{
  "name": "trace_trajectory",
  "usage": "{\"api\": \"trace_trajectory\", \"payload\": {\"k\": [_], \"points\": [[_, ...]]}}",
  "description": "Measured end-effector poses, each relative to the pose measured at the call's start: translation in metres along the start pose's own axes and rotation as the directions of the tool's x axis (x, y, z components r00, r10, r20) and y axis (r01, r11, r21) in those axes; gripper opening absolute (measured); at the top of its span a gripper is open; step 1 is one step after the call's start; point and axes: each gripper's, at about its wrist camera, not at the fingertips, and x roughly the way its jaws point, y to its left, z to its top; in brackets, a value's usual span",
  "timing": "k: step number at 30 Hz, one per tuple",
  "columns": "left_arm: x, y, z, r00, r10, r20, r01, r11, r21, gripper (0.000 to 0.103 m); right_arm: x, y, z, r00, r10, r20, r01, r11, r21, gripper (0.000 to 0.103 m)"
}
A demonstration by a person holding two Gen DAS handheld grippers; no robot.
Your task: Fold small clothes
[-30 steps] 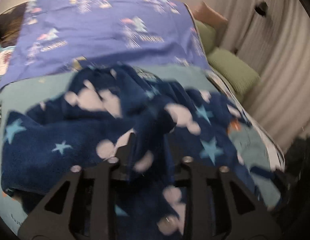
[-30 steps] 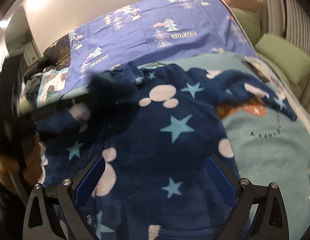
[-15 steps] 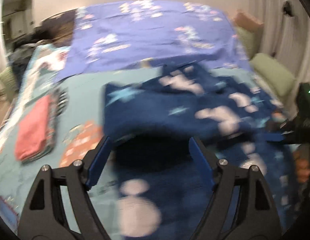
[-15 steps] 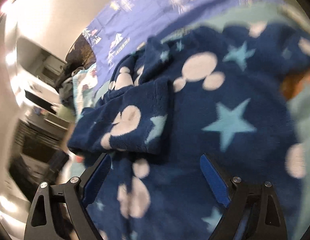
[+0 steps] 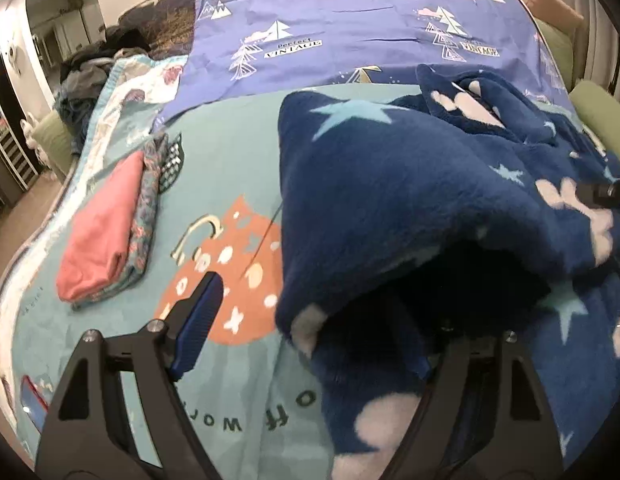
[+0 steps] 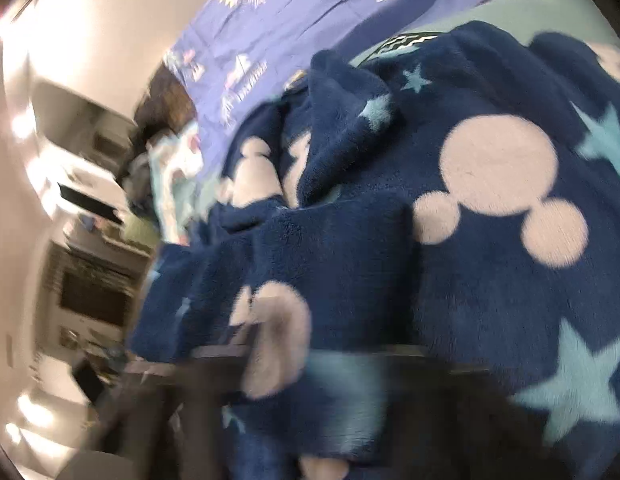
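Observation:
A navy fleece garment [image 5: 410, 184] with pale stars and mouse-head shapes lies rumpled on the teal bedspread [image 5: 230, 168]. My left gripper [image 5: 310, 304] is open at its near left hem. The blue-padded left finger [image 5: 198, 316] rests over bare bedspread, while the right finger is hidden under the fleece. In the blurred right wrist view the same fleece [image 6: 490, 208] fills the frame. My right gripper [image 6: 270, 360] is closing on a fold of it, and fabric shows between the dark fingers. The right gripper [image 5: 612, 192] also shows at the right edge of the left wrist view, on the fleece.
A folded pink garment [image 5: 102, 232] on a patterned one lies at the left of the bed. A purple tree-print sheet [image 5: 350, 20] covers the far half. Green cushions [image 5: 598, 112] line the right side, and a heap of clothes [image 5: 94, 60] sits far left. Shelves [image 6: 94, 280] stand beyond the bed's left edge.
My left gripper let go of the fleece, opened, and swung left and down to the garment's left hem. My right gripper went from wide open to closed and moved in close over the fleece.

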Motion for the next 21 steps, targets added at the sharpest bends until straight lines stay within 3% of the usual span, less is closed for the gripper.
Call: {"api": "trace_trajectory", "payload": {"k": [2,3,5,8,10,13,16,21], "points": [[0.0,-0.001,0.0,1.0,0.027,0.0,-0.027,1.0,0.012,0.082,-0.018,0.012,0.0,0.997,0.004,0.071,0.0,0.998,-0.055,0.011],[0.0,-0.001,0.0,0.999,0.044,0.003,-0.044,0.999,0.014,0.082,-0.034,0.024,-0.001,0.991,-0.022,0.134,0.037,0.993,-0.111,0.011],[-0.004,0.0,-0.001,0.996,0.083,0.015,-0.083,0.996,0.012,0.082,-0.068,0.046,-0.005,0.962,-0.071,0.264,0.129,0.969,-0.213,0.011],[-0.013,-0.002,-0.002,0.985,0.164,0.052,-0.165,0.986,0.028,0.082,-0.103,0.054,-0.008,0.922,-0.121,0.368,0.232,0.933,-0.274,0.011],[-0.02,-0.006,-0.004,0.978,0.189,0.086,-0.195,0.979,0.063,0.082,-0.109,0.045,-0.007,0.917,-0.151,0.368,0.258,0.93,-0.261,0.011],[-0.028,-0.012,-0.008,0.987,0.134,0.092,-0.144,0.984,0.105,0.082,-0.104,0.019,-0.005,0.92,-0.215,0.328,0.292,0.934,-0.207,0.011],[-0.032,-0.011,-0.013,0.99,0.118,0.079,-0.127,0.983,0.13,0.082,-0.08,-0.014,-0.005,0.935,-0.258,0.241,0.299,0.943,-0.149,0.011],[-0.045,0.006,-0.015,0.997,0.06,0.058,-0.065,0.994,0.086,0.082,-0.08,-0.04,-0.012,0.946,-0.25,0.208,0.274,0.956,-0.1,0.012]]}}
